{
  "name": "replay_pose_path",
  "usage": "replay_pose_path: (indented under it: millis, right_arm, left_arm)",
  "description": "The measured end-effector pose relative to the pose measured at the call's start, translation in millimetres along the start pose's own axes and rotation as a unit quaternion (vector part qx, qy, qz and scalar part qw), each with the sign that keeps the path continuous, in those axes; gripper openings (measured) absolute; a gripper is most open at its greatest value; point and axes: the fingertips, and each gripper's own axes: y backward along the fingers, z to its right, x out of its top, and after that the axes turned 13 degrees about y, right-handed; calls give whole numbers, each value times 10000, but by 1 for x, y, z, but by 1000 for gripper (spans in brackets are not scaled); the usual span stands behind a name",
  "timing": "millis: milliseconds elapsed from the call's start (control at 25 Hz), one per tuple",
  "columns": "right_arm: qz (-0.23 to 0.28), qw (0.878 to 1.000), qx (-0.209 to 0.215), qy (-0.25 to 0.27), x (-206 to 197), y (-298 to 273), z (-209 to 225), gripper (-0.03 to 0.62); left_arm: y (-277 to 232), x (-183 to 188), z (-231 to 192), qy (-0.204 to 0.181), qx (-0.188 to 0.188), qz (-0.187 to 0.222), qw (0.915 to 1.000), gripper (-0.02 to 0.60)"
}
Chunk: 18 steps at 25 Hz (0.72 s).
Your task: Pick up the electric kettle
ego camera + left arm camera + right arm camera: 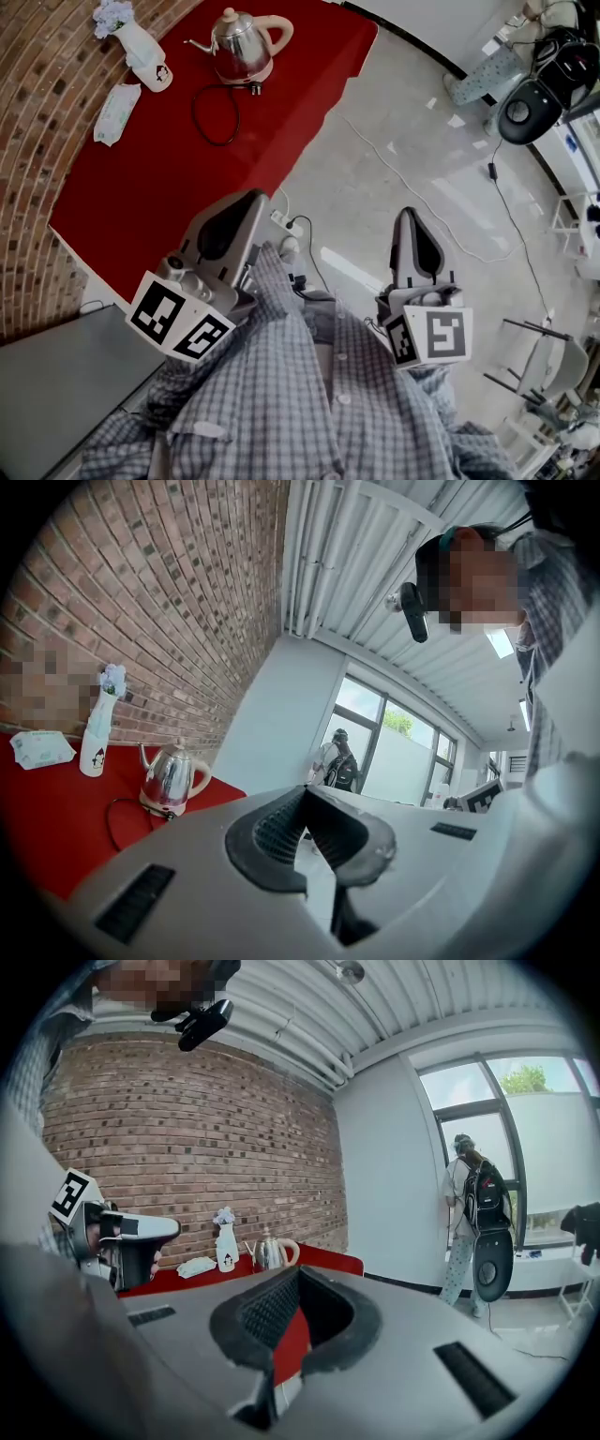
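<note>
Head view has the electric kettle [242, 45] upright at the far end of the red table [141, 187], its handle toward the open floor, probably handiest for the right gripper [415, 246]. That and the left gripper [228, 225] hang well short, jaws pressed together on nothing. Marker cubes hide both hands, and the end of the cord [216, 114] is hard to make out.

Head camera looks steeply down; all views share the kettle [242, 45].

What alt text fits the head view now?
A steel kettle sits at the far end of a red table, its cord looped beside it. The left claw and right claw are shut and empty, well short of it.
</note>
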Motion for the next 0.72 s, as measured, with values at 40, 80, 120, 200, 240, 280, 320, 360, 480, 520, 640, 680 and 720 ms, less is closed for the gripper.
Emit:
replay_pose_path:
  millis: [40,80,120,200,240,280,320,360,480,520,640,680,720]
  right_arm:
    - [-3,10000,5,0,2,-7,0,6]
    - [-1,10000,20,11,5,-15,-1,6]
    - [9,10000,35,39,8,-23,-3,6]
    - [35,9999,33,122,15,-41,-5,6]
    - [42,9999,20,153,17,-48,-6,6]
    - [49,9998,9,170,19,-55,-6,6]
    - [61,9998,4,176,20,-62,-7,6]
    - [80,9998,7,181,22,-69,-8,6]
    - [101,9997,28,197,25,-90,-12,6]
    - [97,9997,27,207,26,-96,-13,6]
    - [158,9995,34,268,35,-109,-15,6]
    - [183,9994,54,281,38,-112,-16,6]
    - [194,9994,73,283,40,-115,-17,6]
  left_arm:
    - [-3,4,-6,3,3,16,10000,5]
    - [-7,9,-12,5,7,36,10000,5]
    - [-10,14,-19,6,11,61,10000,5]
    - [-18,25,-33,23,9,115,9999,5]
    - [-22,29,-40,39,-1,135,9999,5]
    - [-25,33,-45,47,-12,146,9999,5]
    - [-27,36,-50,39,-22,151,9999,5]
    - [-30,39,-56,17,-26,157,9999,5]
    - [-38,48,-73,-10,-1,198,9998,5]
    - [-40,51,-79,11,6,219,9998,5]
    - [-46,61,-89,53,-11,294,9996,5]
    - [-47,64,-92,48,-12,317,9995,5]
    - [-47,66,-95,45,-7,336,9994,5]
